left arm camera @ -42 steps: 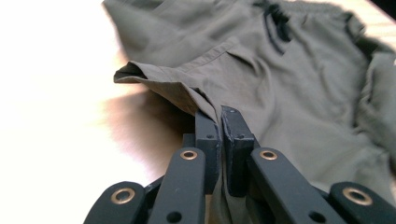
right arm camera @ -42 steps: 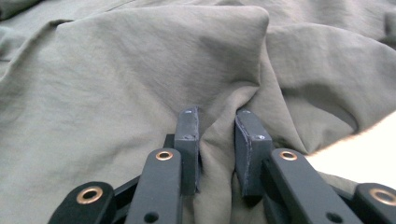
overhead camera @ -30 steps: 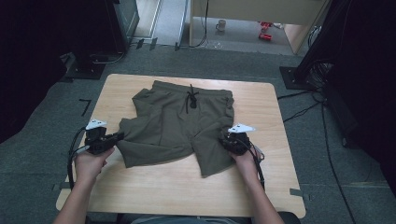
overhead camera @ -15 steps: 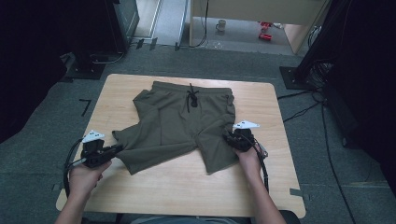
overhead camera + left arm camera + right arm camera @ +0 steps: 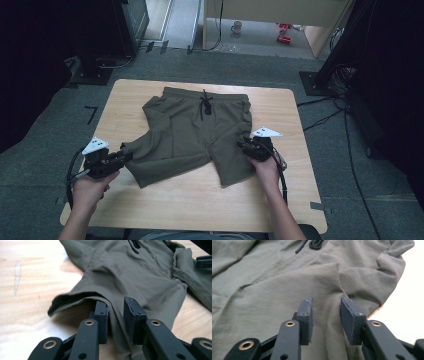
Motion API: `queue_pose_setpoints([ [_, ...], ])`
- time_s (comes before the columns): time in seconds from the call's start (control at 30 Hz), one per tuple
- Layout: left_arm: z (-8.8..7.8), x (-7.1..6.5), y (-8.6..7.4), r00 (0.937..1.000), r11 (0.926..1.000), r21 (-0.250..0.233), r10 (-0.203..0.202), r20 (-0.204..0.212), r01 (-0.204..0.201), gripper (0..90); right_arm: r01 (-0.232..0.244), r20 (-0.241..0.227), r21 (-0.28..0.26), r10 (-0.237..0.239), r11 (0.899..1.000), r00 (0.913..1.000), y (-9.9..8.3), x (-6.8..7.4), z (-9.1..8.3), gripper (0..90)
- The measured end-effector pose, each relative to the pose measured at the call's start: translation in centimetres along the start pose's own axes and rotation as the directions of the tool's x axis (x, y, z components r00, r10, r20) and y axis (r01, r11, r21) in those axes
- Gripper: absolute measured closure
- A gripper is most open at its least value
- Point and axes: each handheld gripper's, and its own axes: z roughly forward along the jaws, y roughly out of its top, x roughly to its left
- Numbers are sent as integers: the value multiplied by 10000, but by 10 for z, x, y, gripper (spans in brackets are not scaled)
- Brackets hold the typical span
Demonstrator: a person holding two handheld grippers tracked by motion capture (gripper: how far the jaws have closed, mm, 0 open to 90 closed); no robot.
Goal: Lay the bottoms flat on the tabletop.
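Observation:
Olive green shorts (image 5: 200,135) lie flat on the wooden table (image 5: 200,205), waistband and black drawstring (image 5: 205,105) at the far side. My left gripper (image 5: 127,156) is at the left leg's hem. Its jaws have just been opening, and in the left gripper view (image 5: 116,307) the hem (image 5: 140,272) runs loosely through the gap, so it is open. My right gripper (image 5: 242,145) is at the right leg's outer edge. Those jaws have also just been opening, and the right gripper view (image 5: 325,306) shows a fold of cloth (image 5: 274,285) between the parted pads.
Bare wood runs along the near side of the table and beside both legs of the shorts. On the grey floor beyond the table are a mug (image 5: 236,27), red items (image 5: 284,32), and cables (image 5: 325,107) at the right. Dark equipment (image 5: 115,25) stands at the back left.
My left hand has drifted toward the near left corner, drawing the left leg's hem outward. The right leg lies flatter. The right hand has stayed in place.

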Motion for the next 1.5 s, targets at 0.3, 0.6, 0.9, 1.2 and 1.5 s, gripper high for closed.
queue_pose_setpoints([
  [0.3, -5, -1, 13, 9982, 9985, 0, 550, -232, -550, 664, -121, -146, -9, 121, 9999, 9998, 10, -6, -1, 520],
  [0.6, -5, 9, 17, 9991, 9992, -15, 387, -194, -387, 675, -123, -353, 173, 129, 9998, 9993, 20, -12, 12, 528],
  [0.9, 52, -6, 44, 9922, 9918, 450, 1179, 404, -1197, 699, -52, -616, 366, 75, 9993, 9981, 26, -11, 24, 603],
  [1.2, 105, -20, 58, 9859, 9891, 499, 1333, 1010, -1389, 690, -48, -696, 1122, 127, 9937, 9975, 23, -9, 26, 872],
  [1.5, 133, -34, 58, 9765, 9829, 479, 1705, 1318, -1781, 681, 108, -638, 1335, -23, 9910, 9980, 14, -3, -3, 877],
])
